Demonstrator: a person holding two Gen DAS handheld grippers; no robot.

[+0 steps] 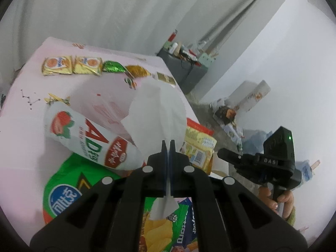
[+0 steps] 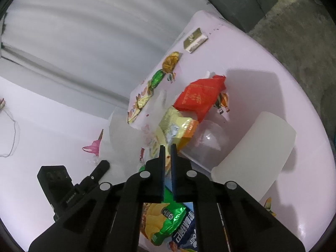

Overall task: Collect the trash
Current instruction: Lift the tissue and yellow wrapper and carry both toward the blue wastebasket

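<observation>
My left gripper [image 1: 168, 145] is shut on a white tissue [image 1: 157, 109], held above a pile of trash on the pink table [image 1: 25, 142]. Under it lie a white strawberry drink bottle [image 1: 90, 138], a green chip bag [image 1: 69, 184] and a yellow snack packet [image 1: 199, 147]. My right gripper [image 2: 167, 149] is nearly shut and looks empty, above the yellow packet [image 2: 176, 128] and a green and blue chip bag [image 2: 168, 220]. A red packet [image 2: 201, 96] lies beyond. The right gripper's body shows in the left wrist view [image 1: 262, 159], held by a hand.
Yellow biscuit packs [image 1: 71, 65], green and gold candy wrappers [image 1: 124, 69] and a small gold box [image 2: 195, 40] lie along the table's far edge. A white cup [image 2: 254, 157] lies on its side at the right. A grey bin [image 1: 184, 71] stands on the floor.
</observation>
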